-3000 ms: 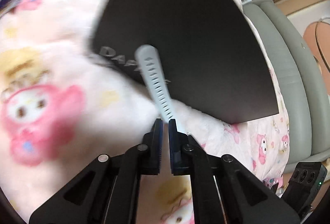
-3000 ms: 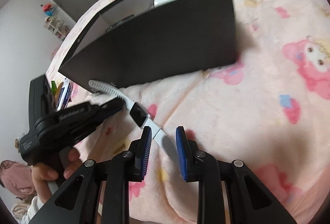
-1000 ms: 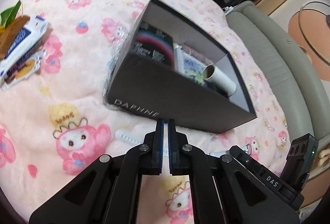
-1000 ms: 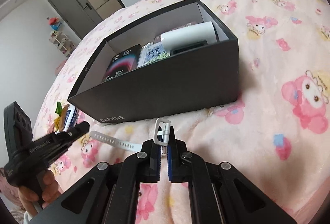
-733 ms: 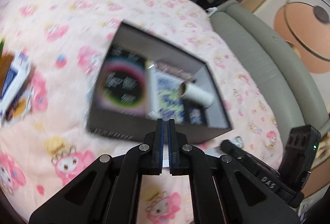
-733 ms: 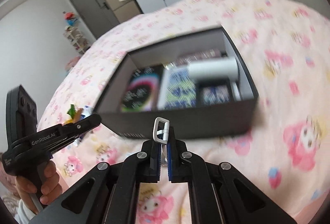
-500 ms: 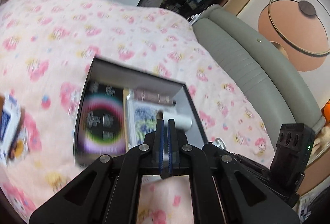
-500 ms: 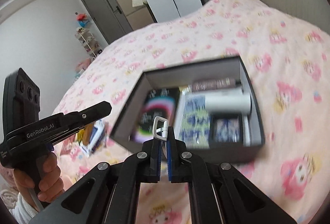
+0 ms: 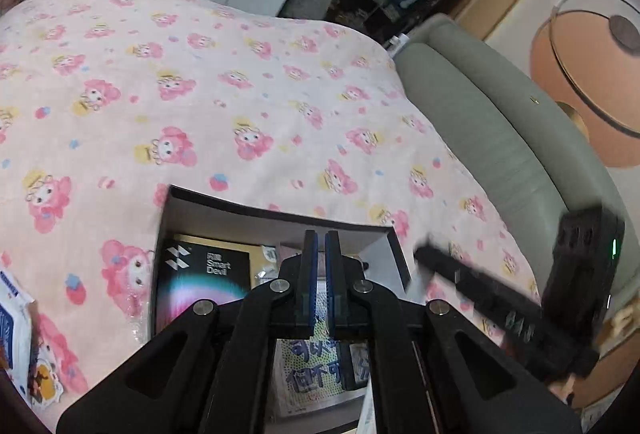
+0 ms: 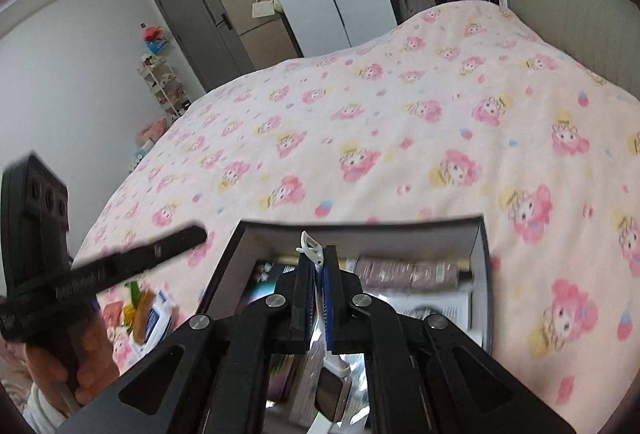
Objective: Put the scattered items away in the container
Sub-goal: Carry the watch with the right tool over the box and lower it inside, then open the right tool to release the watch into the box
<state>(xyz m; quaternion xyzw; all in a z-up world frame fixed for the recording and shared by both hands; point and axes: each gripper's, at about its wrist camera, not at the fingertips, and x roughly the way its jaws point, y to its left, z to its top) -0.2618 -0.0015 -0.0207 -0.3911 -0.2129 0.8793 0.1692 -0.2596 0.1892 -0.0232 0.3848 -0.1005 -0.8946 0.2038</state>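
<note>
We find the right gripper (image 10: 319,266) pinching the white watch (image 10: 326,366) by its strap: the buckle end stands up above the pads and the dark watch face hangs below them, over the open black box (image 10: 360,228). The left gripper (image 9: 319,258) has its pads pressed close together; a narrow slit shows between them and we see nothing held in it.

Compared with a second ago, when the watch was just coming off the blanket (image 10: 400,138) in front of the box, both grippers have risen and now sit above the box interior. We judge the carry nearly complete, with only the lowering and release remaining.

Inside the box we note a dark Smart Devil packet (image 9: 200,274) at the left, a printed sheet (image 9: 316,366) in the middle and a mauve roll (image 10: 404,270) along the far wall. Little bare floor shows, so the watch will likely rest on top of these.

The box walls stand on all sides of the right gripper; the far wall is near the fingertips. The left gripper lies close alongside, which limits sideways room. Further packets (image 10: 152,314) lie on the blanket left of the box, not yet tidied.
</note>
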